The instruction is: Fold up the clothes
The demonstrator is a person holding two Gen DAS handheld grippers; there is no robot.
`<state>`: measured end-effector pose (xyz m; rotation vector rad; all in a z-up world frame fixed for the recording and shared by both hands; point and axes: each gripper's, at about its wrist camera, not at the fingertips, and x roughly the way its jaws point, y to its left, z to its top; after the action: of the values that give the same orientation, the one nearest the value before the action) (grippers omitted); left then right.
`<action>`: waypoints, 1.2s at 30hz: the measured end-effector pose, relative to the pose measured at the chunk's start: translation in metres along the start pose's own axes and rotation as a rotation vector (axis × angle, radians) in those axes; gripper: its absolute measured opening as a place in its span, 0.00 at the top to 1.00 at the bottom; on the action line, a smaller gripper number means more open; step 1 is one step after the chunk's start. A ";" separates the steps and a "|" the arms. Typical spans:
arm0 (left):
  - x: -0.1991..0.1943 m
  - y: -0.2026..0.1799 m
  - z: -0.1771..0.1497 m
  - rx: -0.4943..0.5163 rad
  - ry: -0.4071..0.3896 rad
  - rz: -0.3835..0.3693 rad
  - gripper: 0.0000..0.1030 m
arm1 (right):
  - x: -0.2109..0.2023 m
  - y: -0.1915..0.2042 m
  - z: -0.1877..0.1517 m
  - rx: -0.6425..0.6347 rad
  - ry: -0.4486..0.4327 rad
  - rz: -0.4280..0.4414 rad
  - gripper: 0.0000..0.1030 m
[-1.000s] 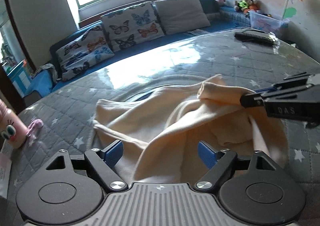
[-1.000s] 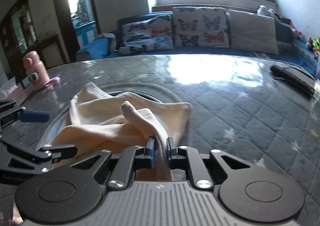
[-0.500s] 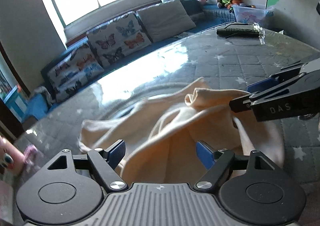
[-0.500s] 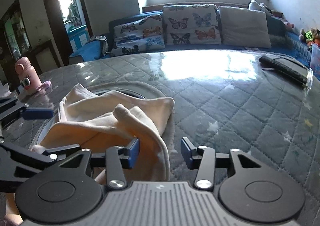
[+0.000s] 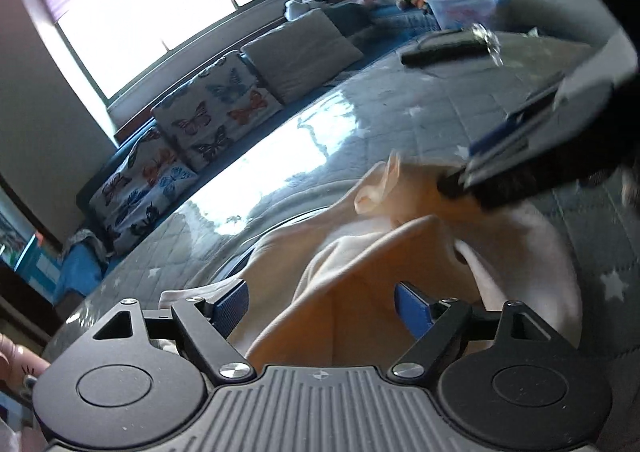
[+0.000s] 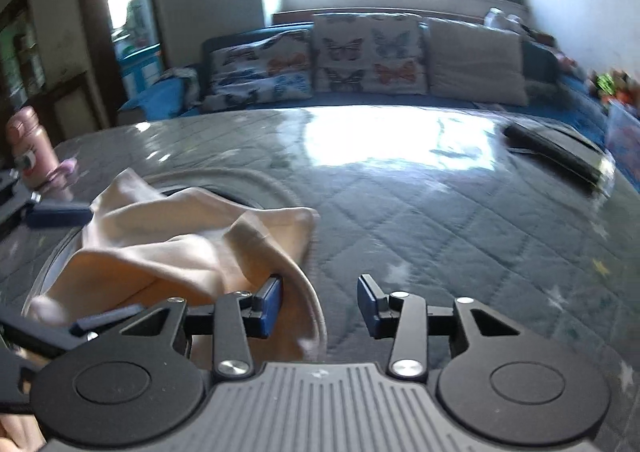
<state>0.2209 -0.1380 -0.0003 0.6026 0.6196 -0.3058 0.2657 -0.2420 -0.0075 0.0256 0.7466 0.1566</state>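
- Cream garment (image 5: 400, 260) lies crumpled in a loose heap on the quilted grey table (image 6: 440, 212), partly over a round ring-shaped seam in the cover. Not flat and not a neat fold, w/ several layers bunched up.
- Left gripper (image 5: 322, 306): jaws wide, nothing between the pads. Cloth sits right under and just beyond them, rising in a ridge that runs from near-left to far-right.
- Right gripper (image 6: 318, 304): jaws wide too, holding nothing. A rolled edge of the garment (image 6: 180, 252) drapes across the left pad and into the gap, so fabric is touching but not pinched.
- Key relation: from the right gripper the bulk of the cloth lies to the left and slightly far; only bare table is ahead and to the right. From the left gripper the cloth is straight ahead, w/ the right gripper (image 5: 500, 156) showing blurred at the far-right of the heap.
- Long axis of the heap runs approx. left-right between the two grippers, one at each end; a small peak pokes up at the far side.
- Judgement: left gripper is nearer the main mass, right is nearer the loose rolled edge. Scene fits either a re-grip mid-fold or a just-dropped layer; can't tell which.
- Elsewhere: dark flat item (image 6: 556, 150) far right, pink bottle (image 6: 34, 148) far left, both well apart from the cloth.
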 end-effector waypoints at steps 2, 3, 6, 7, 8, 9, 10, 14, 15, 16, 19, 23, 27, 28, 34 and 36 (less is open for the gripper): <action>0.002 -0.001 0.001 0.008 -0.007 -0.008 0.21 | -0.002 -0.005 -0.002 0.008 0.001 -0.019 0.59; 0.003 -0.002 0.002 0.010 -0.011 -0.013 0.22 | -0.002 -0.007 -0.003 0.006 0.000 -0.028 0.59; 0.006 -0.003 0.003 0.017 -0.024 -0.028 0.29 | -0.005 -0.011 -0.004 0.012 -0.004 -0.029 0.58; 0.007 -0.003 0.004 0.019 -0.028 -0.032 0.34 | -0.007 -0.011 -0.003 0.013 -0.009 -0.026 0.58; 0.007 -0.004 0.005 0.021 -0.033 -0.039 0.40 | -0.009 -0.011 -0.003 0.011 -0.016 -0.019 0.58; 0.007 -0.005 0.005 0.022 -0.038 -0.045 0.44 | -0.010 -0.009 -0.002 0.009 -0.022 -0.007 0.58; 0.008 -0.005 0.006 0.024 -0.041 -0.053 0.51 | -0.011 -0.007 -0.001 0.004 -0.028 0.005 0.58; 0.009 -0.006 0.004 0.024 -0.047 -0.080 0.80 | -0.010 0.001 0.005 -0.003 -0.030 0.053 0.59; 0.009 -0.005 0.003 0.019 -0.047 -0.082 0.82 | -0.008 0.003 0.007 -0.003 -0.027 0.063 0.59; 0.009 -0.004 0.002 0.014 -0.048 -0.082 0.86 | -0.006 0.005 0.009 -0.002 -0.023 0.073 0.60; 0.005 0.001 -0.002 -0.005 -0.054 -0.083 0.92 | 0.002 0.010 0.016 0.002 -0.014 0.098 0.60; -0.002 0.009 -0.007 -0.027 -0.061 -0.083 0.93 | 0.016 0.017 0.023 -0.001 0.004 0.102 0.63; -0.008 0.017 -0.012 -0.048 -0.062 -0.079 0.93 | 0.033 0.026 0.030 -0.010 0.024 0.096 0.64; -0.009 0.019 -0.013 -0.056 -0.060 -0.077 0.93 | 0.038 0.029 0.031 -0.018 0.029 0.084 0.64; -0.019 0.032 -0.018 -0.108 -0.067 -0.060 0.93 | 0.056 0.045 0.030 -0.105 0.037 -0.004 0.72; -0.023 0.038 -0.019 -0.129 -0.073 -0.052 0.93 | 0.054 0.049 0.028 -0.144 0.027 -0.038 0.85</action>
<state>0.2109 -0.0948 0.0181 0.4502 0.5806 -0.3323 0.3174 -0.1840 -0.0198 -0.1279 0.7602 0.1745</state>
